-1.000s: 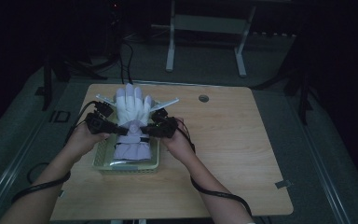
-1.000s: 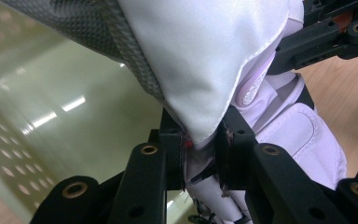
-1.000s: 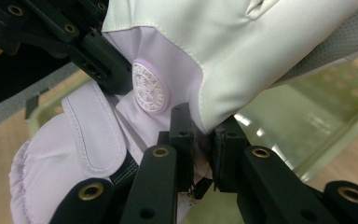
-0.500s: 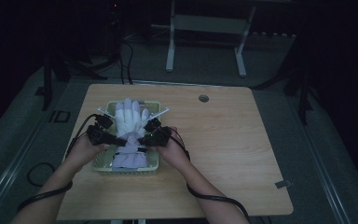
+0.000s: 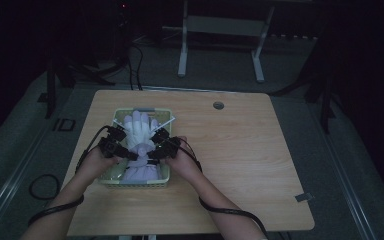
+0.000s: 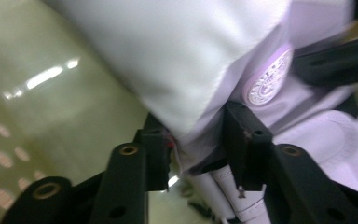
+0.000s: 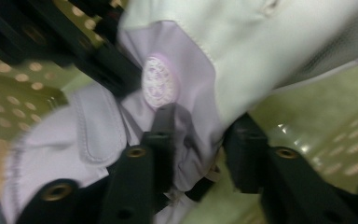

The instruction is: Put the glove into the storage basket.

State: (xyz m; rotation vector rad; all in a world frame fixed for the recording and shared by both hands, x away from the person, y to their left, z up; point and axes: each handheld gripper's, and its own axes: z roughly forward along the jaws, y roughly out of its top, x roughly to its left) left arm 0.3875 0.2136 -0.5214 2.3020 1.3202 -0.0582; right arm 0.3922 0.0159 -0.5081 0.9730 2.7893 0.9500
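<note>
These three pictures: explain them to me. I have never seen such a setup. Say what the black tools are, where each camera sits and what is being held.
A person sits at a wooden table and holds a black two-jaw gripper in each hand: the left gripper and the right gripper. The high view looks down from above the person's side. The other two cameras ride on the grippers, looking along their jaws. On the table stands a pale green basket. Both grippers pinch a white and lilac glove over it; the left gripper view and the right gripper view show fabric between the jaws.
</note>
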